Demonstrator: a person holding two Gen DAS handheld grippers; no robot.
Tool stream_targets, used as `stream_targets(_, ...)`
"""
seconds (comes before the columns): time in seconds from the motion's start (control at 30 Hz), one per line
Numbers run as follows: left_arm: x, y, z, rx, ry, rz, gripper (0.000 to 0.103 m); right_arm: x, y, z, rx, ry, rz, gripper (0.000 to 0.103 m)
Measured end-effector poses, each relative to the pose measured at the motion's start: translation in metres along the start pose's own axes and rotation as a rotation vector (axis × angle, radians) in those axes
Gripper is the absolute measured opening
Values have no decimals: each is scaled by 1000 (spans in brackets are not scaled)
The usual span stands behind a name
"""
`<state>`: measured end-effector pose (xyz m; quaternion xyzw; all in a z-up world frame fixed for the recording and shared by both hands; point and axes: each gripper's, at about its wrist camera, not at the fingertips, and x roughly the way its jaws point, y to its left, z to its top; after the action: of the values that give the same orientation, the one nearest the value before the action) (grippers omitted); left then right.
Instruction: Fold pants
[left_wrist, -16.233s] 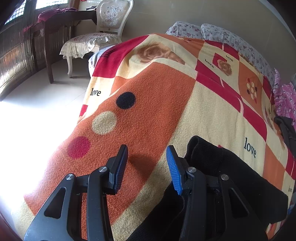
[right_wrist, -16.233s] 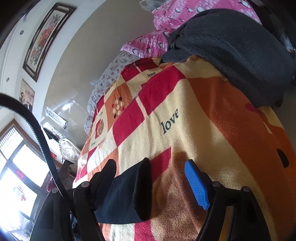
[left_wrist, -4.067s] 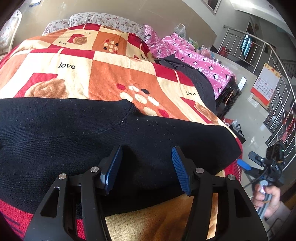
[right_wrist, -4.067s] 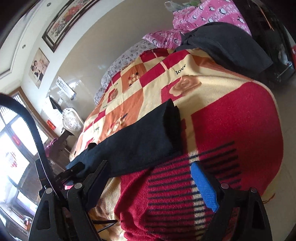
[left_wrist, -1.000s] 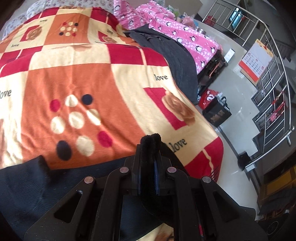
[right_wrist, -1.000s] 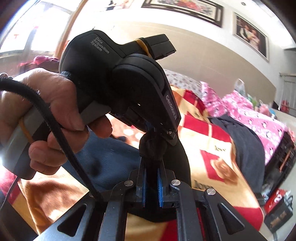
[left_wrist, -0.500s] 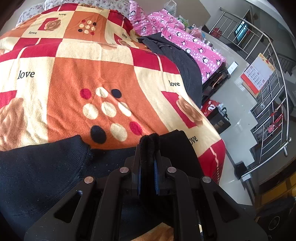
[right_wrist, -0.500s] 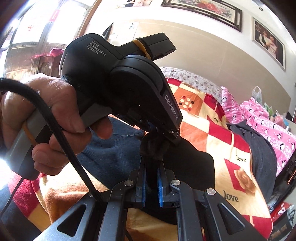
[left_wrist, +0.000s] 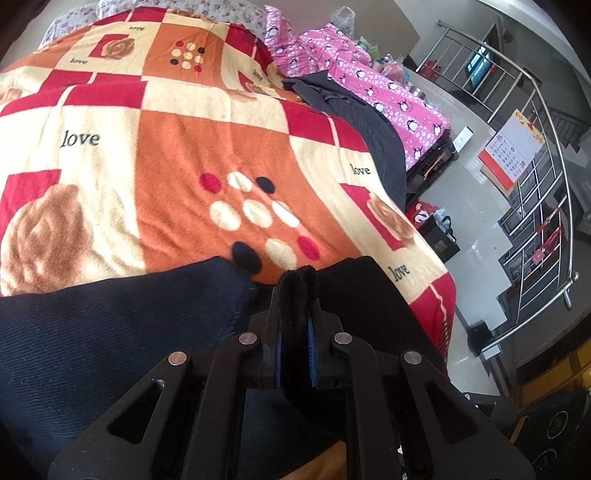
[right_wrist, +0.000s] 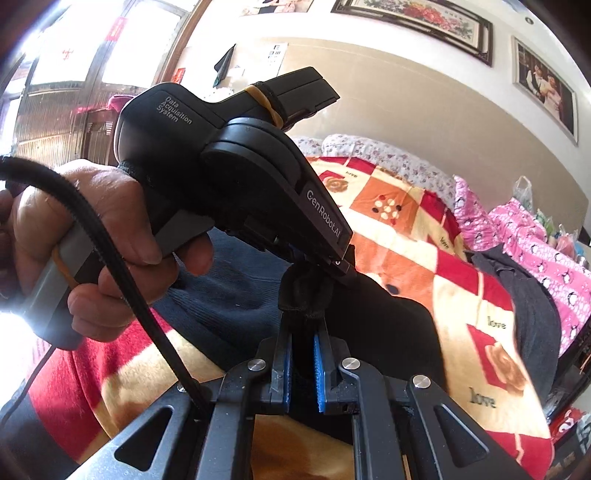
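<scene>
The pants (left_wrist: 122, 325) hem is clamped by both the left gripper (left_wrist: 294, 332) and right gripper (right_wrist: 303, 354) and has been carried farther up the blanket (left_wrist: 207, 147); the fold is underway.

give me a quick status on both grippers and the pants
Left gripper and right gripper both shut on black pants, side by side. Pants part-lifted over blanket. Nothing in the way.

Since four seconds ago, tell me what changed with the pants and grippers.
Both were open then; now the left gripper and right gripper are shut on one end of the black pants, lifted and carried over the rest. The blanket and the grey garment beyond stayed put.
</scene>
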<state>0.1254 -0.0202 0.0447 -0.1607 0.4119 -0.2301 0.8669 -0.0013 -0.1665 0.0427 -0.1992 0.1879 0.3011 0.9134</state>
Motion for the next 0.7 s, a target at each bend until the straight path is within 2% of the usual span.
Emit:
stream_targets(0.27, -14, 33, -9, -57, -9, 30, 9, 20, 22, 17, -21, 2, 40, 9)
stream_targets(0.47, -24, 40, -14, -70, -28, 55, 9, 25, 29, 19, -30, 4, 74, 9)
stream_targets(0.53, -21, 46, -16, -78, -23, 68, 11, 30, 34, 17, -38, 24, 85, 9)
stream_targets(0.57, -19, 49, -16, -78, -18, 91, 17, 32, 37, 15, -38, 36, 88, 9)
stream_targets(0.67, -23, 55, -20, -105, -30, 73, 18, 39, 41, 10, -47, 64, 108, 13)
stream_targets(0.7, -28, 55, -21, -109, -41, 81, 18, 34, 40, 9, -42, 54, 131, 17)
